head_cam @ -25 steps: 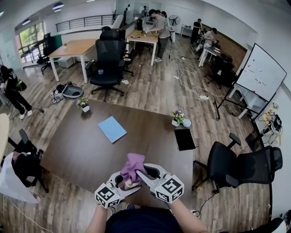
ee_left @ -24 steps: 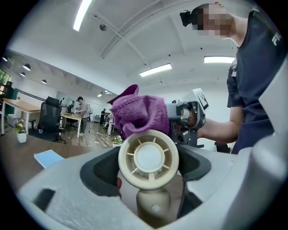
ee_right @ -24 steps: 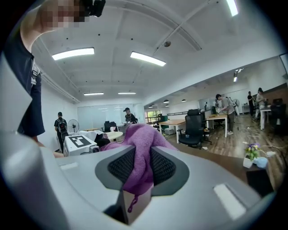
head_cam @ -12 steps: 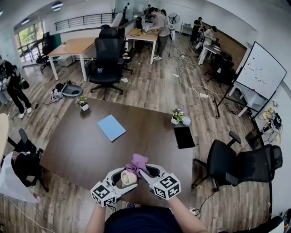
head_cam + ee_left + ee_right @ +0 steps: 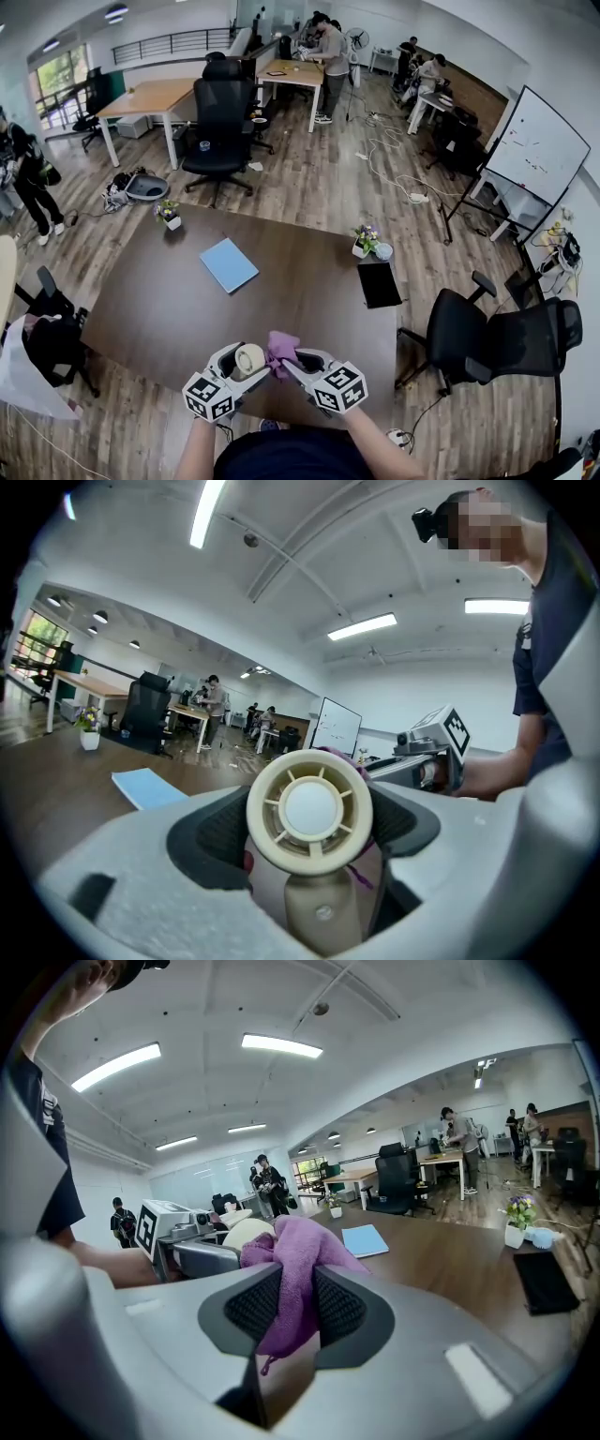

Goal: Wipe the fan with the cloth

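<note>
A small cream hand-held fan (image 5: 248,359) sits in my left gripper (image 5: 246,364), which is shut on its handle. In the left gripper view the fan's round grille (image 5: 309,810) faces the camera above the jaws. My right gripper (image 5: 287,360) is shut on a purple cloth (image 5: 281,347). The cloth (image 5: 295,1274) bulges out between the dark pads and lies against the fan's (image 5: 246,1232) right side. Both grippers hang close together over the near edge of the dark brown table (image 5: 169,309).
On the table lie a blue notebook (image 5: 230,264), a black pad (image 5: 380,284), a flower pot (image 5: 364,242) beside a white round object, and another pot (image 5: 170,214) at the far left corner. Office chairs stand at the right (image 5: 487,342) and left (image 5: 52,328).
Both grippers have sunk toward the near table edge. The cloth, draped over the fan a second ago, has slid to the fan's right, leaving the grille uncovered.
</note>
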Action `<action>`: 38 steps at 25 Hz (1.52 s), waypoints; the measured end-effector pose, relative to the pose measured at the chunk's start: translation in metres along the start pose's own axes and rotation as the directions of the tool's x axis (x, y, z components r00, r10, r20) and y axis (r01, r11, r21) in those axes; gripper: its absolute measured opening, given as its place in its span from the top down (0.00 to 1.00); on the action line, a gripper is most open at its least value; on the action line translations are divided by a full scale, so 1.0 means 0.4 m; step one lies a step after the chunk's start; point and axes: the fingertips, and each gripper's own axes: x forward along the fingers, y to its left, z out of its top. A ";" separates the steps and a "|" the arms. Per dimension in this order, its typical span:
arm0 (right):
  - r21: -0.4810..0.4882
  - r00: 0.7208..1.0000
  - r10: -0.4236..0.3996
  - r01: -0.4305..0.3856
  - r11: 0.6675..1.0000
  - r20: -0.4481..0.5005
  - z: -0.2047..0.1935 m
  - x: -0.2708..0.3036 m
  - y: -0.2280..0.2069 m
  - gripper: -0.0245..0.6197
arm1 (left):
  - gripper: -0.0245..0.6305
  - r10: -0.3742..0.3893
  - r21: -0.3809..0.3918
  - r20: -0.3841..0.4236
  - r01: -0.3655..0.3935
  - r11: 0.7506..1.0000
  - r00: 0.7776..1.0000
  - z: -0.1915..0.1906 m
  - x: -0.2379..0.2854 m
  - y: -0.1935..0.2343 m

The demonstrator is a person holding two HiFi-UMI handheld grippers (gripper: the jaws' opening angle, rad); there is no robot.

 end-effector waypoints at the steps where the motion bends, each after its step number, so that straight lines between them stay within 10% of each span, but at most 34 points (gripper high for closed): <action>1: 0.001 1.000 -0.001 0.001 1.000 -0.007 -0.007 0.002 -0.003 0.80 | 0.38 0.016 -0.016 -0.005 -0.016 1.000 1.000 -0.011 -0.001 0.013; 23: -0.056 0.984 -0.063 0.055 0.997 -0.165 -0.143 0.038 -0.038 0.80 | 0.38 0.207 -0.120 -0.207 -0.235 0.965 0.956 -0.227 -0.027 0.169; 38: -0.027 0.971 -0.052 0.047 0.999 -0.233 -0.216 0.053 -0.041 0.80 | 0.38 0.303 0.076 -0.576 -0.319 0.945 0.759 -0.455 -0.026 0.272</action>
